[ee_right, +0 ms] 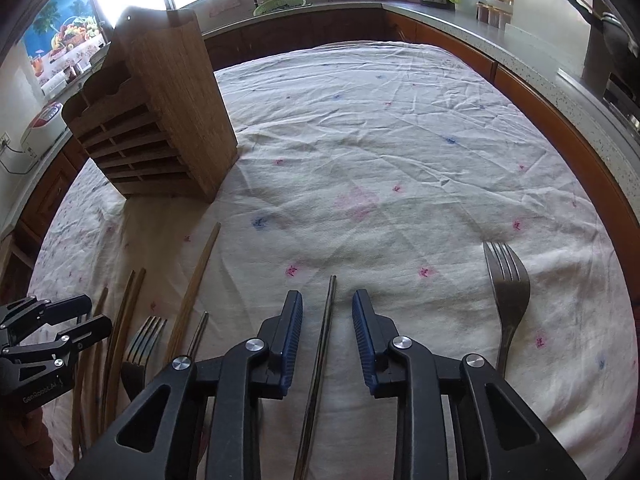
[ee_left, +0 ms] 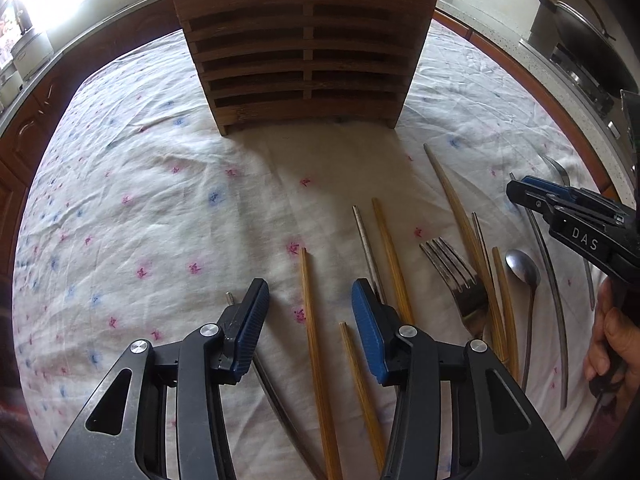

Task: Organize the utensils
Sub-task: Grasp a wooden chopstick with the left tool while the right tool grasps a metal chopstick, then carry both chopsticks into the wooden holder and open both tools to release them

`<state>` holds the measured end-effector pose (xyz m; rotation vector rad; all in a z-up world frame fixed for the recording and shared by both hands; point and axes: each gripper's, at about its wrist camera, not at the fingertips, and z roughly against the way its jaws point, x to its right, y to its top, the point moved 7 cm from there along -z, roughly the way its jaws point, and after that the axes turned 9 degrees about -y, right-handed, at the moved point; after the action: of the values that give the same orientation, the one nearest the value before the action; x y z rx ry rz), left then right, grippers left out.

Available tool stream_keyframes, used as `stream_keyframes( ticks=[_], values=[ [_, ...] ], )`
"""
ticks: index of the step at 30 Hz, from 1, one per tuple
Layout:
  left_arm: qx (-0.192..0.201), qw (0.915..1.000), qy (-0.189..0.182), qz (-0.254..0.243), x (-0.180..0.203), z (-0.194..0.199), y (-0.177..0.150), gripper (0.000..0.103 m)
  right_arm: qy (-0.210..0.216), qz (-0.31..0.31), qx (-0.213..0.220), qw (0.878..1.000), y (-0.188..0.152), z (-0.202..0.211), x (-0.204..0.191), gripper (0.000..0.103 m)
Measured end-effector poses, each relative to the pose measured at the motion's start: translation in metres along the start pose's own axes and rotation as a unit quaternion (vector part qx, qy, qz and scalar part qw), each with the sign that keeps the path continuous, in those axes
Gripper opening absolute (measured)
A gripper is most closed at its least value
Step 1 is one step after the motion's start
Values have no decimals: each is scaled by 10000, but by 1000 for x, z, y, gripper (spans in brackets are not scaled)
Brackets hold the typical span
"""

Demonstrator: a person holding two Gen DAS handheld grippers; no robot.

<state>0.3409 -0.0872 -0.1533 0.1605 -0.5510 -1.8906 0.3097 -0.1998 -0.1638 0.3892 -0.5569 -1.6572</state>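
1. The utensils lie loose on a flowered cloth (ee_right: 360, 120) spread over the counter, bunched along the near edge, while the wooden slotted holder (ee_left: 304, 52) stands well apart at the far side. My guess is they were laid out flat so each can be picked singly and carried to a slot.

2. The left gripper (ee_left: 310, 300) hangs tilted down over the wooden chopsticks (ee_left: 316, 344). Its fingers (ee_left: 368, 320) are spread, with one long chopstick running up between them and a shorter one beside it; the pads do not press on either.

3. The right gripper (ee_right: 327, 320) straddles a slim metal chopstick (ee_right: 326, 340) that runs straight up the gap. Its fingers (ee_right: 290, 328) are narrowly apart and not yet touching the rod. Lining the fingers along its length looks deliberate, so that closing would pinch it across its thin width.

4. Between the two grippers lie a fork (ee_left: 460, 276), a small spoon (ee_left: 522, 266) and more wooden and metal sticks, some crossing. A second fork (ee_right: 506, 280) lies alone to the right, just beside the right gripper.

5. The sorting looks barely begun: the front slots appear empty, though something pokes from the holder's top.

6. The thin rods lie flat on soft cloth, so the fingers may catch fabric or roll a rod aside.
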Motion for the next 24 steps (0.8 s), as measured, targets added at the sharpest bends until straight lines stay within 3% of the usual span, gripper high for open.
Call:
stream_keyframes(
  ticks=[2, 4, 5, 12, 15, 24],
  values=[
    [41, 9999, -15, -95, 5, 0, 1, 32, -160, 128, 44, 9998, 0, -1, -3, 22],
    [63, 9999, -21, -144, 8, 0, 3, 10, -177, 158, 63, 9997, 1, -1, -5, 9],
    [59, 9998, -66, -159, 10, -1, 4, 5, -162, 150, 63, 9997, 1, -1, -5, 6],
    [242, 9986, -446, 171, 12, 13, 8, 4, 281, -87, 96, 9995, 0, 15, -7, 4],
    [417, 9963, -669, 338, 8, 34, 5, 4, 476, -112, 261, 9985, 2, 34, -10, 4],
    [1172, 9886, -846, 427, 5, 114, 1, 4, 826, -95, 819, 9932, 13, 99, -15, 4]
  ],
)
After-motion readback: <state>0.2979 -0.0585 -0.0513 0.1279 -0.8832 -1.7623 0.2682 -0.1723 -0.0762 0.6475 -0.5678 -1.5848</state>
